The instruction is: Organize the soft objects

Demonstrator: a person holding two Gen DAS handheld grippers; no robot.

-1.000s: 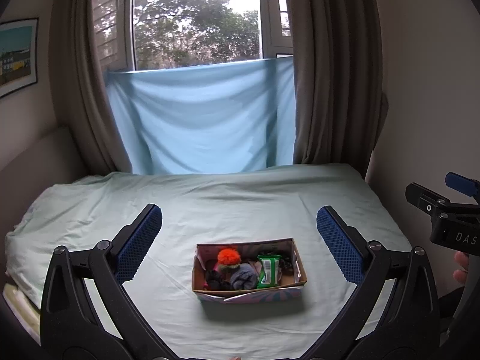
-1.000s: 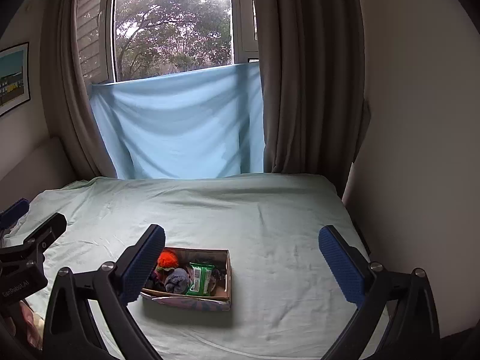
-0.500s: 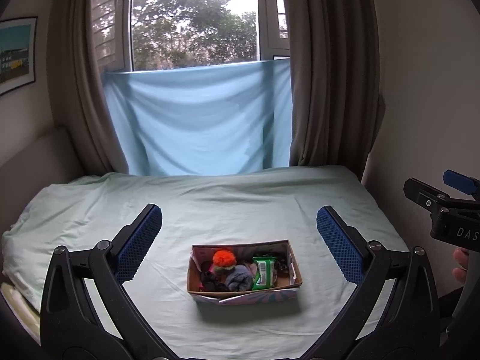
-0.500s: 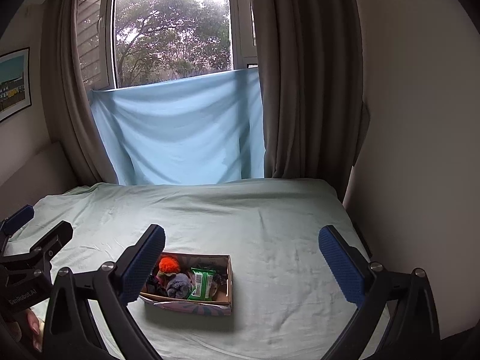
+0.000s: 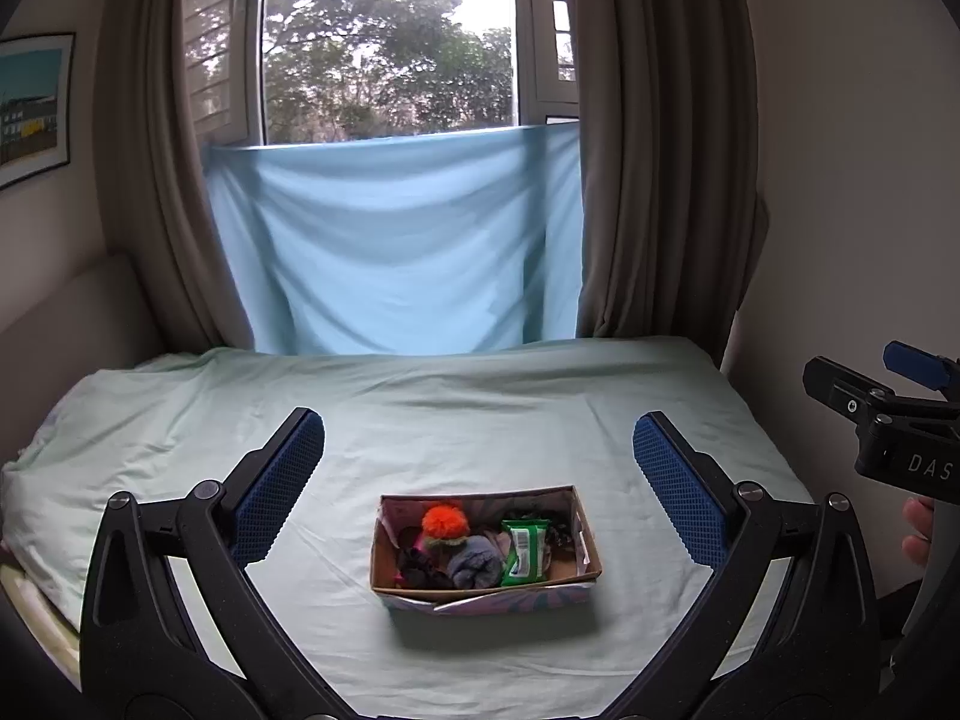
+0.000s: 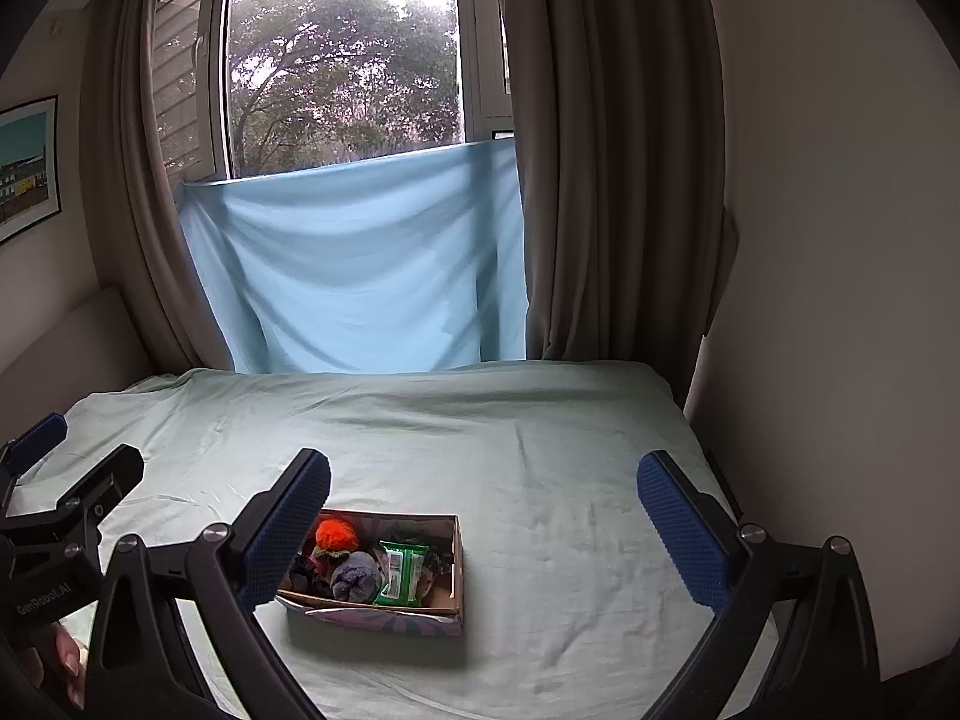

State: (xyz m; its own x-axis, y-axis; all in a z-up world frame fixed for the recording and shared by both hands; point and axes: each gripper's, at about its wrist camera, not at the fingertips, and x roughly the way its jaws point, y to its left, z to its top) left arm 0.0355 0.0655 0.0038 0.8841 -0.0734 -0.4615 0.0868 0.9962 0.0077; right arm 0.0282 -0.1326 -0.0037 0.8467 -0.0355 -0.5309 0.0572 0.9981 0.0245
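Left wrist view shows the left tool (image 5: 479, 468) and right tool (image 6: 483, 501) spread wide, holding nothing.

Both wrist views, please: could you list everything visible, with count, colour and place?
cardboard box: one, brown, on the bed, centre
orange pom-pom: one, inside the box, left
grey soft item: one, in the box, middle
green packet: one, in the box, right of middle
bed sheet: one, pale green
blue cloth: one, hung across the window
curtains: two, brown, flanking the window
picture: one, left wall
left tool: open, empty
right tool: open, empty
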